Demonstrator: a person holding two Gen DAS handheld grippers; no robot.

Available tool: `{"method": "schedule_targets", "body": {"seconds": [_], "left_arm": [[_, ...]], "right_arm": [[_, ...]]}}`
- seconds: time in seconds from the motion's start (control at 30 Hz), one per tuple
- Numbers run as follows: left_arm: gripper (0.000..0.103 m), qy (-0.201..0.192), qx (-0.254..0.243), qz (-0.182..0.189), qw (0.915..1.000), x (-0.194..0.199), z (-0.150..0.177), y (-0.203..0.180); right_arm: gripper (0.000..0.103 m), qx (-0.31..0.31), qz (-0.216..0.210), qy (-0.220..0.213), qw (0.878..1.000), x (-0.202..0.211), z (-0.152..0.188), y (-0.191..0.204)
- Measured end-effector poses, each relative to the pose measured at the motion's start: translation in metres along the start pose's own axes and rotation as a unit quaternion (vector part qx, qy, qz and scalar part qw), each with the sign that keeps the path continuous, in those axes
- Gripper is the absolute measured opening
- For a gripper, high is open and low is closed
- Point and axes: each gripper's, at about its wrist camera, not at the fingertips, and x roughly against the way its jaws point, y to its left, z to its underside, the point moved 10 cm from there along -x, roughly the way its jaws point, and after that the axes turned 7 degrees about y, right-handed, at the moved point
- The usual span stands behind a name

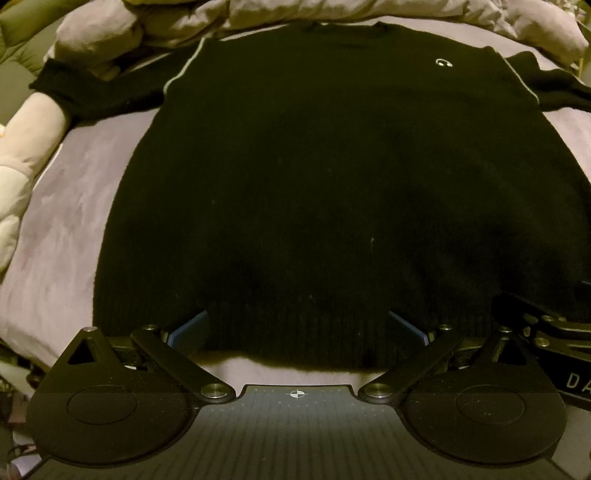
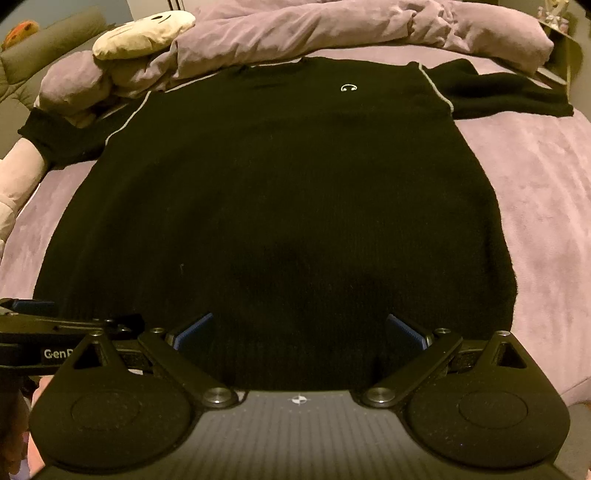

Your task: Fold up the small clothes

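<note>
A black knit sweater (image 1: 314, 177) lies flat on a lilac bed, front up, collar far, sleeves spread to both sides. It has pale shoulder piping and a small white logo (image 1: 444, 62); it also shows in the right wrist view (image 2: 280, 206). My left gripper (image 1: 297, 326) is open over the sweater's near hem, left of centre. My right gripper (image 2: 299, 330) is open over the hem, right of centre. Each gripper's blue pads (image 1: 188, 328) stand wide apart with hem fabric between them. The right gripper (image 1: 543, 328) shows at the right edge of the left wrist view.
A bunched lilac duvet (image 2: 332, 26) lies along the far side of the bed (image 2: 546, 206). A cream plush toy (image 2: 144, 31) rests at the far left on the duvet. A pale plush limb (image 1: 22, 155) lies at the left edge.
</note>
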Motion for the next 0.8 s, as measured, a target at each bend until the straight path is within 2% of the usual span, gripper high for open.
{"method": "schedule_targets", "body": {"seconds": [0.3,0.5,0.57,0.63,0.7,0.8], "left_arm": [[0.103,0.006,0.002,-0.004,1.0,-0.005,0.001,-0.001],[0.103,0.009,0.01,-0.002,0.9999,-0.01,0.001,-0.003],[0.103,0.004,0.018,0.0,0.9998,-0.011,-0.002,-0.003],[0.103,-0.006,0.027,0.0,0.9996,-0.01,-0.005,0.0],[0.103,-0.017,0.038,-0.007,0.9991,-0.01,-0.012,0.004],[0.103,-0.025,0.058,-0.014,0.9979,-0.014,-0.024,0.008]], "right_arm": [[0.099,0.005,-0.004,0.005,1.0,-0.004,0.001,0.0],[0.099,0.003,-0.02,0.018,1.0,-0.012,0.001,-0.004],[0.099,-0.005,-0.039,0.013,0.999,-0.013,-0.004,-0.012],[0.099,-0.032,-0.074,-0.005,0.997,-0.009,-0.016,-0.031],[0.097,-0.091,-0.106,-0.035,0.99,-0.005,-0.04,-0.071],[0.093,-0.197,-0.13,-0.11,0.965,0.0,-0.089,-0.16]]}}
